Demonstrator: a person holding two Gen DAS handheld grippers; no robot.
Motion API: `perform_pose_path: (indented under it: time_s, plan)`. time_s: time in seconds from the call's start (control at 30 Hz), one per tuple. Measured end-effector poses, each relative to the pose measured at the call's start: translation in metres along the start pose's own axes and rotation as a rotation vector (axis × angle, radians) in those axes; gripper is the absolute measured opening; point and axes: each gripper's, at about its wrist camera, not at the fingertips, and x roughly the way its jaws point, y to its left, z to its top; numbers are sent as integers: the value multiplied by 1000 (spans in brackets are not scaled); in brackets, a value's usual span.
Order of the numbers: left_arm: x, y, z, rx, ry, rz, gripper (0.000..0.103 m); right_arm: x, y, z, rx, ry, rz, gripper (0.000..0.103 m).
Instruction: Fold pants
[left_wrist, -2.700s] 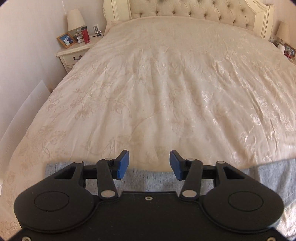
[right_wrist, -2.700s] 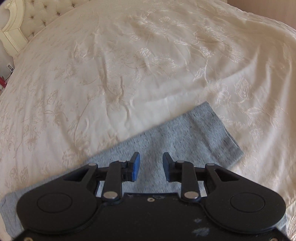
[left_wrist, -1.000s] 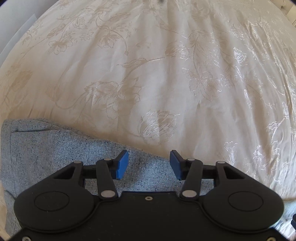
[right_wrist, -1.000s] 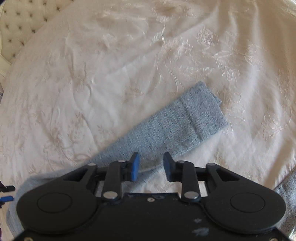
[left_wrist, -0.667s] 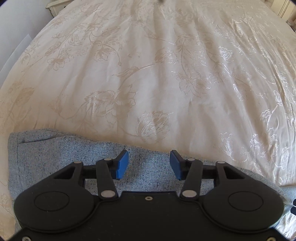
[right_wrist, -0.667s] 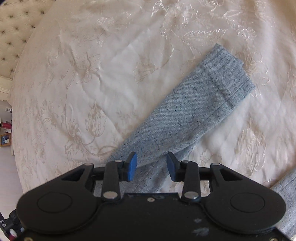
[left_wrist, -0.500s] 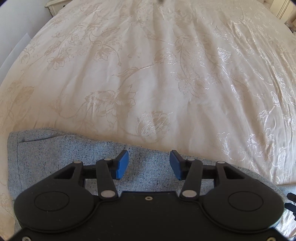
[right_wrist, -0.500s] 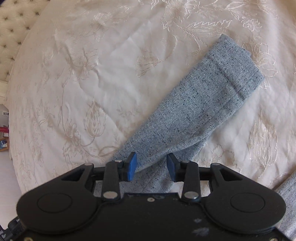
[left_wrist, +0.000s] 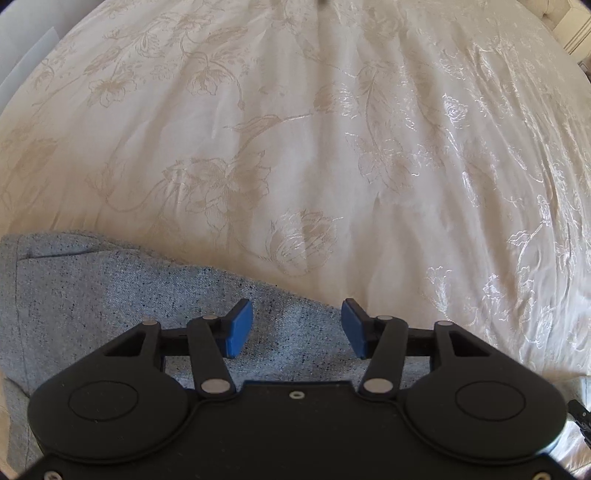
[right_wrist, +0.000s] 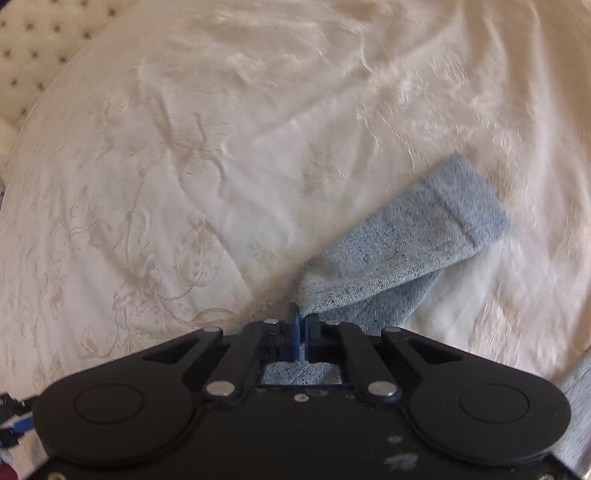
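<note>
The grey pants (right_wrist: 402, 254) lie on the bed (right_wrist: 221, 147), one leg lifted at its edge. To fold cleanly, that leg should travel low and square across the other. The right gripper (right_wrist: 303, 325) has its fingers pinched on the fabric; the left gripper (left_wrist: 295, 325) hovers wide open over the waist end, holding nothing.

Pants (left_wrist: 110, 291) grey-blue w/ dark flecks (bedspread (left_wrist: 295, 147) cream, floral).

Left wrist view sits low over the bed (left_wrist: 295, 147), facing 12 o'clock; right wrist view looks down close; both share grey pants (right_wrist: 406, 251).
</note>
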Motion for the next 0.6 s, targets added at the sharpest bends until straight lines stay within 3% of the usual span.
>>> perform_pose_path:
  time_s: [0.23,0.4,0.43,0.5,0.6]
  plan:
    - [14,-6,6,-75,55,-31,63,-14,-6,-6,-50,-23,13,3]
    - [37,-14,7,-48,136,45,61,-16,-11,-9,-35,-19,24,3]
    - [42,-15,6,-36,152,68,46,-17,-11,-12,-35,-19,26,3]
    - [46,-12,2,-40,143,63,6,-20,-12,-12,-38,-19,35,3]
    - [24,2,-6,-115,38,-22,6,-23,-10,-8,-53,-18,37,4]
